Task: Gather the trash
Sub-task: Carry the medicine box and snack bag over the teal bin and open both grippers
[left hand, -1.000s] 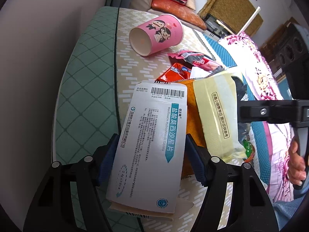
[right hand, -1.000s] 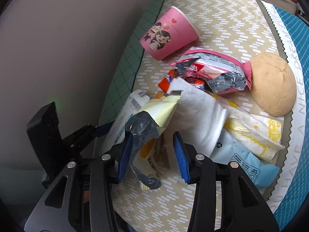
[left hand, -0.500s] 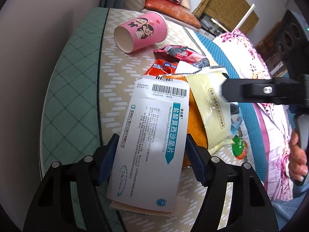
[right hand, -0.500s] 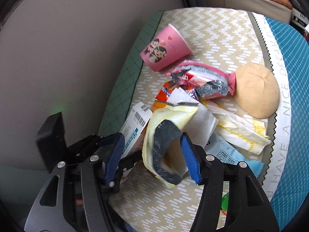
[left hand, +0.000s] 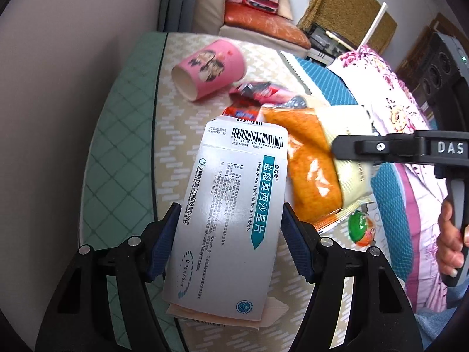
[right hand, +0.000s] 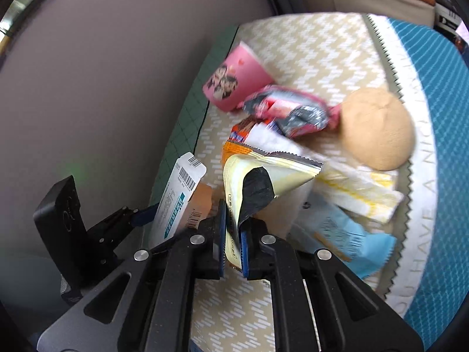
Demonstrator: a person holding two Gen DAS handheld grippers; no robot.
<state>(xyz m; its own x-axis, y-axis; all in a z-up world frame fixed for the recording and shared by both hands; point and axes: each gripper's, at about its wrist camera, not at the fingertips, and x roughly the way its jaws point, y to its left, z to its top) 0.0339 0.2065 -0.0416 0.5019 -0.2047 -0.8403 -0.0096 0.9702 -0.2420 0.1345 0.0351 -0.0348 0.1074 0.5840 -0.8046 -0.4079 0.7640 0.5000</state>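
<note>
My left gripper is shut on a white medicine box with a barcode, held above the cushion; the box also shows in the right wrist view. My right gripper is shut on a pale yellow snack wrapper with an orange inside, lifted off the pile; in the left wrist view the wrapper hangs from the right gripper's finger. A pink paper cup lies on its side behind, also in the right wrist view.
Red and silver wrappers, a white-yellow packet, a light blue packet and a round tan cushion lie on the patterned seat cushion. A grey wall is at left. A green-orange jelly cup lies at right.
My right gripper has closed on the yellow wrapper and lifted it off the pile. My left gripper still holds the medicine box, raised a little higher.
</note>
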